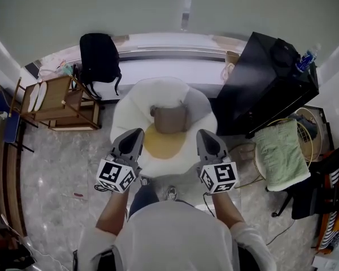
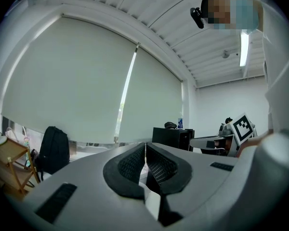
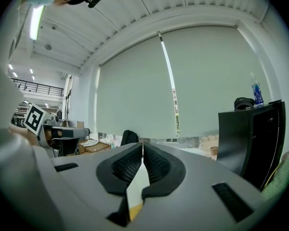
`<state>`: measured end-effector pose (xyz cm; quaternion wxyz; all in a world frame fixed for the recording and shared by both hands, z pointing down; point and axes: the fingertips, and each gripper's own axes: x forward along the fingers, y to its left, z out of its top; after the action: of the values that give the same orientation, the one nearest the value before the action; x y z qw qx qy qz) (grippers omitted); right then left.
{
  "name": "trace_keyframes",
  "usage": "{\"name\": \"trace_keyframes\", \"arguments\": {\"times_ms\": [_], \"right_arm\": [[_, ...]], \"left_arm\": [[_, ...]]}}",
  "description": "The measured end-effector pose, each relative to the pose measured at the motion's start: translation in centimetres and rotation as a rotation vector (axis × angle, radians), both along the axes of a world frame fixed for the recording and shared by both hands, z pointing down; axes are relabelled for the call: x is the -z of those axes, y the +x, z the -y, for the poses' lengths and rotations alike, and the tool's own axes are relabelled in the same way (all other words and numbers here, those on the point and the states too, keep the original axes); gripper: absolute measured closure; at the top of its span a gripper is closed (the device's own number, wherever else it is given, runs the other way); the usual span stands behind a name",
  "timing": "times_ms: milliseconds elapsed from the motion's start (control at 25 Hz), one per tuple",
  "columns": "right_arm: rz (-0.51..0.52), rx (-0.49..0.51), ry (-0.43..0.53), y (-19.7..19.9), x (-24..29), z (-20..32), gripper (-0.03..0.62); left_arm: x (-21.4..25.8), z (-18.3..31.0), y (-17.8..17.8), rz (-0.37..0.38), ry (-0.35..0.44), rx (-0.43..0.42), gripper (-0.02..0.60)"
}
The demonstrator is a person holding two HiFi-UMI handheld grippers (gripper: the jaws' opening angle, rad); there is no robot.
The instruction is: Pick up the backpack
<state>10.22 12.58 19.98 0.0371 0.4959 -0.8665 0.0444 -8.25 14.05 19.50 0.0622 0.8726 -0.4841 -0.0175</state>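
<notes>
**A:** Where is the backpack (image 1: 100, 58)?

**B:** Far left. It is black and stands upright against the low window ledge (image 1: 169, 52), with straps hanging down its right side. Neither gripper touches it, and both are well apart from it on the near side.

**A:** What stands beside it?

**B:** Just to its left and a little nearer is a wooden rack (image 1: 62, 103). To its right and nearer lies a white beanbag (image 1: 130, 109) with a yellow centre and a brown cushion (image 1: 170, 119) on it.

**A:** And the tongs?

**B:** The left gripper (image 1: 135, 133) is over the beanbag's near left edge. The right gripper (image 1: 203, 134) is over its near right edge. Both point toward the far window. On each, the jaws are pressed together so that the black pads meet, and nothing is pinched between them.

**A:** Farther right?

**B:** A black cabinet (image 1: 268, 83) with a bottle (image 1: 305, 61) on top. Nearer than that, a green towel (image 1: 282, 151) is draped over a round wire frame.
</notes>
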Motion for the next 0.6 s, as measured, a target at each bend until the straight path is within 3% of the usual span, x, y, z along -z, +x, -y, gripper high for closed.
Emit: {"name": "trace_keyframes", "arguments": {"times_ms": [600], "right_arm": [[-0.010,-0.097,0.020,-5.4,0.9,6.5,0.563]], "left_arm": [[0.2,8.0,-4.8,-0.008,0.004,-0.093,0.545]]}}
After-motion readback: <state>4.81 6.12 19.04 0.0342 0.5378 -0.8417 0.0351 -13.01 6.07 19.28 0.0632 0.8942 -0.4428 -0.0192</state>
